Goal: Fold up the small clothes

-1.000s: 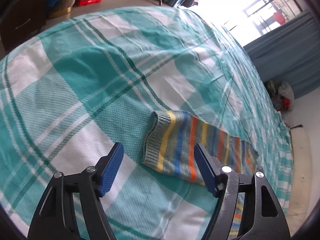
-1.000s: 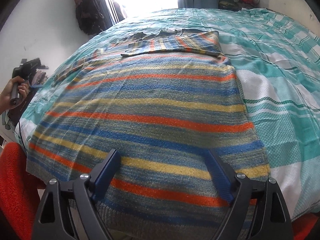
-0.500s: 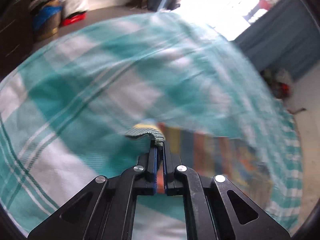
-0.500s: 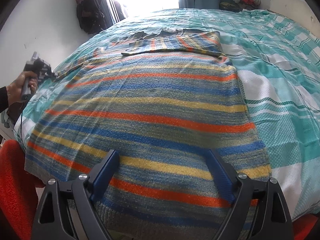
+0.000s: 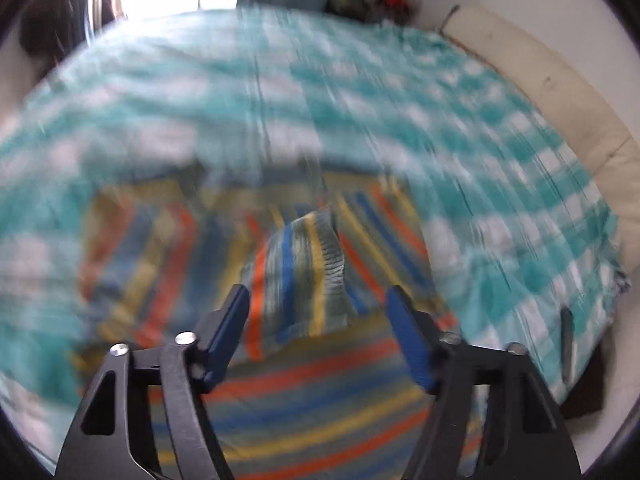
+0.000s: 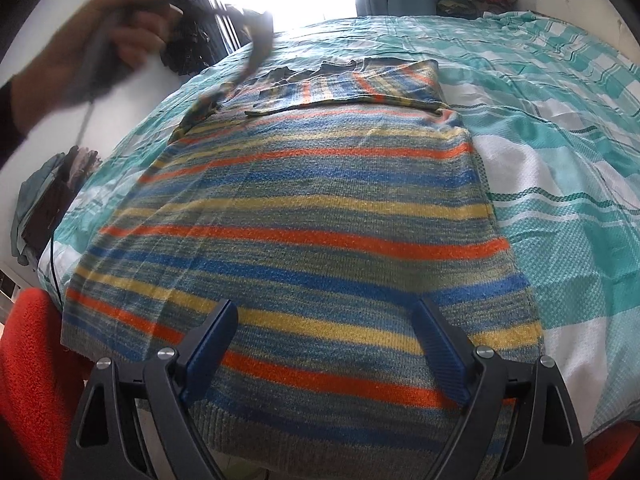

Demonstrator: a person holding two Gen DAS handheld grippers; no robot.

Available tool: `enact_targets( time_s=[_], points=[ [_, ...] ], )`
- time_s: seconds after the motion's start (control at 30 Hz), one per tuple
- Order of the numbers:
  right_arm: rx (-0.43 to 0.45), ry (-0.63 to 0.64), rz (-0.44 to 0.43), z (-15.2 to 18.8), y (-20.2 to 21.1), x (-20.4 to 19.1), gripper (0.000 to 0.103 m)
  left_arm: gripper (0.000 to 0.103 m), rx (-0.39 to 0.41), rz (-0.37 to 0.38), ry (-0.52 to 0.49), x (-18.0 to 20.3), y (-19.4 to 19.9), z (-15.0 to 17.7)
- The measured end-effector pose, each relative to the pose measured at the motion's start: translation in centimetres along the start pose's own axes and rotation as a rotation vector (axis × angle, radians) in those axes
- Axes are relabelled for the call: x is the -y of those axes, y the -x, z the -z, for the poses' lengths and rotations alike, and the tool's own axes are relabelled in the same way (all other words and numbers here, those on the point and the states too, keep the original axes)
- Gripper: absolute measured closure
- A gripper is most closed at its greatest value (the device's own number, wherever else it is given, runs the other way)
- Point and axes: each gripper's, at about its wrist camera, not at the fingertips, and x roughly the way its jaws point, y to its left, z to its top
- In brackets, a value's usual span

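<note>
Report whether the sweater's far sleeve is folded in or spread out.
Folded in: the right sleeve lies flat across the striped sweater below the collar.

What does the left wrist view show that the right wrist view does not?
Only the left wrist view shows the sleeve cuff from close up, lying between the jaws of the left gripper, which have just been opening. Only the right wrist view shows a hand, the whole sweater body and the open right gripper above its hem. Both show the striped sweater on the checked bedspread.
</note>
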Motion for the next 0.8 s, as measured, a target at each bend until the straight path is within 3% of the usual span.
enact_targets(
  time_s=[0.07,0.17,0.27,0.37,0.43,0.53,0.57,0.6,0.67,0.8],
  points=[
    [0.001,0.004,-0.003,0.1,0.1,0.0,0.015,0.045,-0.064,0.079,0.049,-1.0,-0.2,4.4],
    [0.006,0.003,-0.014,0.3,0.3,0.1,0.015,0.043,-0.012,0.061,0.072,-3.5,2.6,6.8],
    [0.007,0.005,-0.017,0.3,0.3,0.1,0.015,0.037,0.118,-0.066,0.139,-8.3,5.7,4.3],
    [0.004,0.003,-0.015,0.3,0.2,0.1,0.015,0.036,0.177,-0.212,0.187,-12.0,5.9,0.8],
    [0.003,0.007,-0.012,0.2,0.1,0.1,0.014,0.029,0.137,-0.282,0.15,-13.0,3.9,-0.2],
    [0.001,0.007,-0.009,0.2,0.0,0.1,0.014,0.03,-0.046,-0.481,0.058,-14.6,-1.1,1.0],
    [-0.002,0.006,-0.008,0.2,0.0,0.1,0.014,0.027,-0.061,-0.512,0.05,-15.5,-1.4,1.9],
    [-0.003,0.004,-0.009,0.1,0.1,0.1,0.014,0.025,-0.02,-0.494,0.073,-16.4,-0.5,2.8],
    [-0.008,-0.004,-0.014,0.1,0.3,0.3,0.014,0.009,0.042,-0.486,0.15,-18.1,2.1,4.3],
    [-0.014,-0.004,-0.018,0.1,0.3,0.5,0.014,0.015,0.071,-0.528,0.19,-19.8,6.6,7.2]
  ],
)
